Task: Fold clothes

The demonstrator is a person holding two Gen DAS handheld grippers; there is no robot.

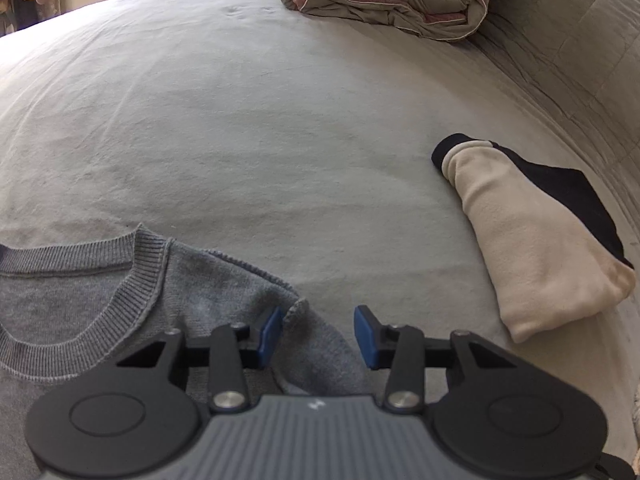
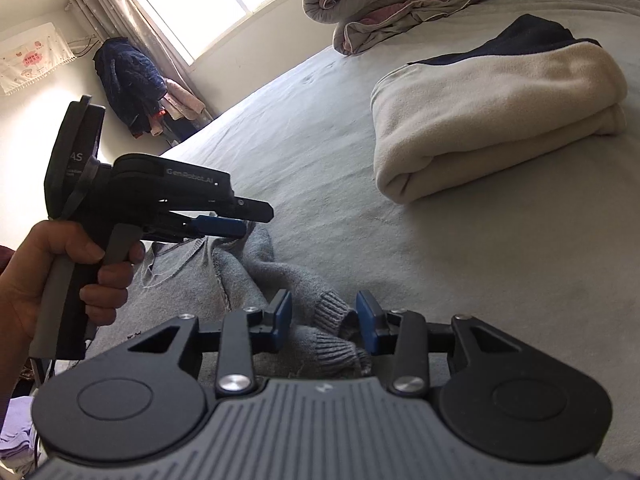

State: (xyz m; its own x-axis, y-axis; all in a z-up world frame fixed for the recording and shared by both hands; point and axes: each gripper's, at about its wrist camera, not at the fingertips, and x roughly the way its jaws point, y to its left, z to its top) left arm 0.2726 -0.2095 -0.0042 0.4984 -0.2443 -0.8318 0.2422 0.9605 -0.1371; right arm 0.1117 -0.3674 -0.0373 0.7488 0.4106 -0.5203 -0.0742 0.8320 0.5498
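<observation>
A: Your left gripper [image 1: 316, 334] sits spread over the grey sweater's [image 1: 72, 300] shoulder on the bed [image 1: 240, 120].

B: And your right gripper [image 2: 323, 322], spread too, straddles its cuff [image 2: 334, 330].

Grey knit sweater [image 1: 80, 300] — ribbed collar up, sleeve bunched, cream-and-navy fleece [image 2: 492, 120] — folded, well apart on bed sheet [image 1: 260, 120]
</observation>
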